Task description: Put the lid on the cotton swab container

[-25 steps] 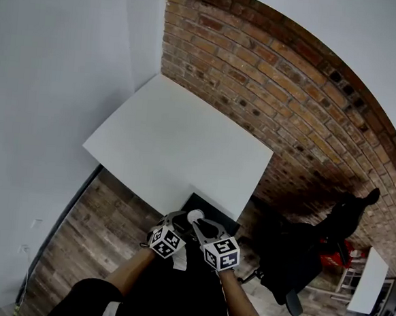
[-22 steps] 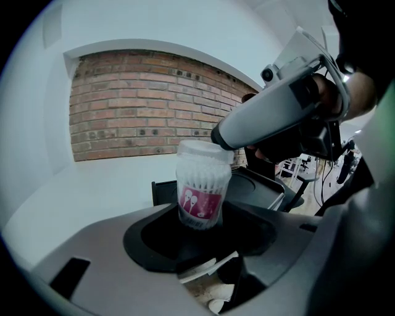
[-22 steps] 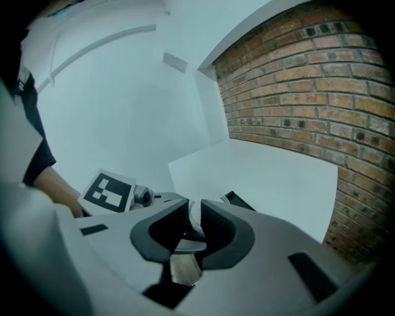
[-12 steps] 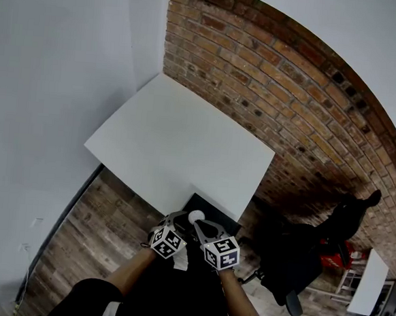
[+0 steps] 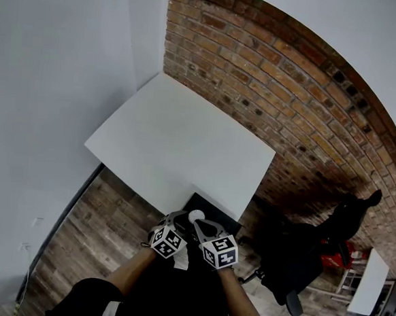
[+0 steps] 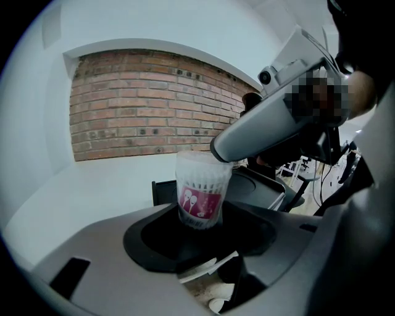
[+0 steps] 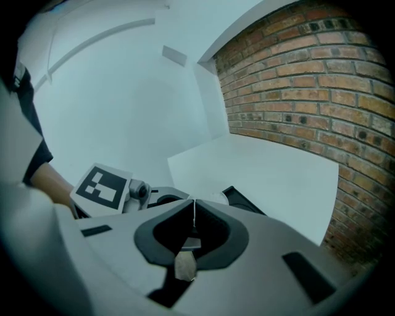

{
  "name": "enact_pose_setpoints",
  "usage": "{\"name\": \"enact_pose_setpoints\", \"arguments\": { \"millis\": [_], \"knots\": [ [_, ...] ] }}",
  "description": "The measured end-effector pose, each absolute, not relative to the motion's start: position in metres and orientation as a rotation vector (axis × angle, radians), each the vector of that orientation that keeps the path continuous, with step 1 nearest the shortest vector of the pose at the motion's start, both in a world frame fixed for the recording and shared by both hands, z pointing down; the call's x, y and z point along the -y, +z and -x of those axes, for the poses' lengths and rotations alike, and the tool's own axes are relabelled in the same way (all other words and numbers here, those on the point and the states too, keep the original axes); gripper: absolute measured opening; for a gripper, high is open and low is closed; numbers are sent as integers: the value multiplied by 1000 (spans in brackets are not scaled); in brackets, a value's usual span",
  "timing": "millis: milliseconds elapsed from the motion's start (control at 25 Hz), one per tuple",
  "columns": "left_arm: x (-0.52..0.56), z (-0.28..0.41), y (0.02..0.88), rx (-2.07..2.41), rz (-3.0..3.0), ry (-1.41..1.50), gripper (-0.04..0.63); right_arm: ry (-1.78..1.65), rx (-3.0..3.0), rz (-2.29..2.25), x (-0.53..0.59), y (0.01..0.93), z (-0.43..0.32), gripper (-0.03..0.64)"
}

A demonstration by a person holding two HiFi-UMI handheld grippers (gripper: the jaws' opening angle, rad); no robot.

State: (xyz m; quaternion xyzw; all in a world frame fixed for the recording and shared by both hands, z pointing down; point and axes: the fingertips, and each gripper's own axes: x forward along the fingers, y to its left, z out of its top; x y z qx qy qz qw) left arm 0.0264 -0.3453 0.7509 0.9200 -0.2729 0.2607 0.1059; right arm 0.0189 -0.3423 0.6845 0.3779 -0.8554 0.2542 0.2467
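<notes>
Nothing has shifted since the earlier frames: both claws and their load sit where they were. Head view: my left claw [image 5: 178,222] and right claw [image 5: 201,228] meet at 6 o'clock of the frame, just off the near edge of the white table [image 5: 185,146]. The white top of the cotton swab container [image 5: 195,216] shows between their tips. Left gripper view: my left claw is clenched on the container, which stands upright in the jaw hollow, with swabs and a red label visible through its wall. The right claw's nose comes in from 2 o'clock and appears to touch the container's top rim. A paler band there reads as the lid [image 6: 199,159], seated or nearly so; I cannot confirm it is pressed home. Right gripper view: my right claw's jaws are closed tip to tip with nothing visible between them. The container top lies just past the tips at 12 o'clock, and the left claw's marker cube [image 7: 102,185] sits at 9 o'clock. Judgement: the fitting looks largely done; what remains is a final press to seat the lid, then release.
</notes>
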Motion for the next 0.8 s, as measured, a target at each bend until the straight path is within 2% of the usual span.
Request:
{"name": "enact_pose_setpoints", "arguments": {
  "millis": [800],
  "knots": [
    [338, -14, 742, 847, -2699, 790, 236, 650, 2297, -1122, 344, 685, -19, 21]
  ]
}}
